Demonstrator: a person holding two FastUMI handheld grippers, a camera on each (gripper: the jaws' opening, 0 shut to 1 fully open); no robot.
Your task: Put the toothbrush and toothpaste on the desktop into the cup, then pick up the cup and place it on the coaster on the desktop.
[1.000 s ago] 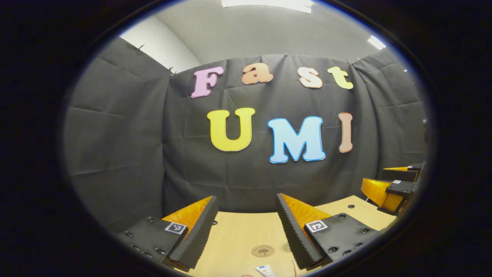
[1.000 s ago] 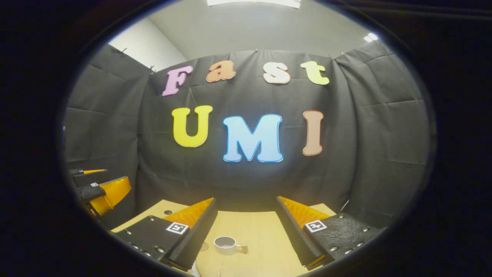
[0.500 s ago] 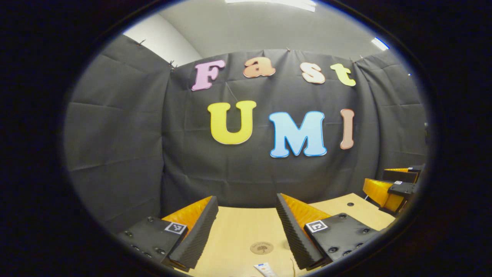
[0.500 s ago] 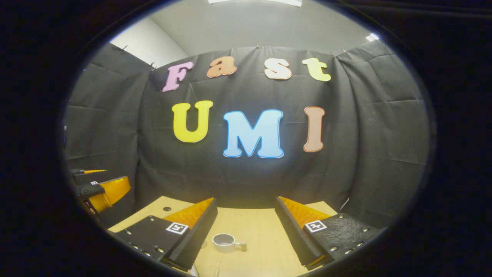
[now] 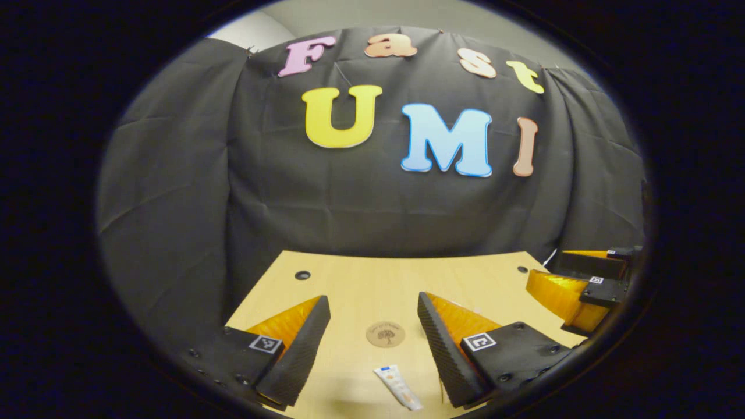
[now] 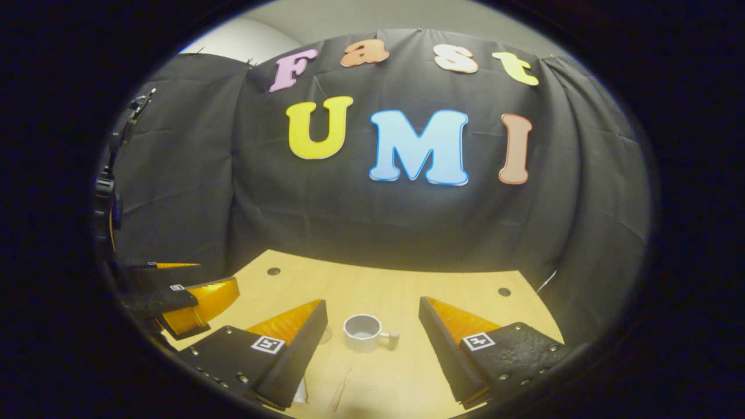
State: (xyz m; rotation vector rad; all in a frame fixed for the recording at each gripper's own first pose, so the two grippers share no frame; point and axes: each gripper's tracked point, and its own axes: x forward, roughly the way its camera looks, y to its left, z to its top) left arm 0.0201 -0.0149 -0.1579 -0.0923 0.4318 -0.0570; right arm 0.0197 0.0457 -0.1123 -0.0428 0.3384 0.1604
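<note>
In the left gripper view my left gripper [image 5: 372,305] hangs open above the wooden desktop [image 5: 361,285]. Between its fingers lie a round brown coaster [image 5: 385,334] and, nearer, a white toothpaste tube [image 5: 398,387]. My right gripper [image 5: 573,285] shows at the right edge there. In the right gripper view my right gripper [image 6: 372,308] is open, and a white cup [image 6: 363,333] with a side handle stands upright on the desktop [image 6: 378,285] between its fingers. A pale toothbrush [image 6: 339,393] lies in front of the cup. My left gripper [image 6: 192,297] shows at the left.
The black cloth wall [image 5: 372,198] closes off the desktop's far edge. Small dark holes [image 5: 302,274] sit near the desktop's far corners. A clamp on a stand [image 6: 116,169] rises at the far left of the right gripper view.
Both views have tilted down, so much more of the desktop shows. The coaster, tube and cup now sit farther up between the fingers. Both grippers stay open.
</note>
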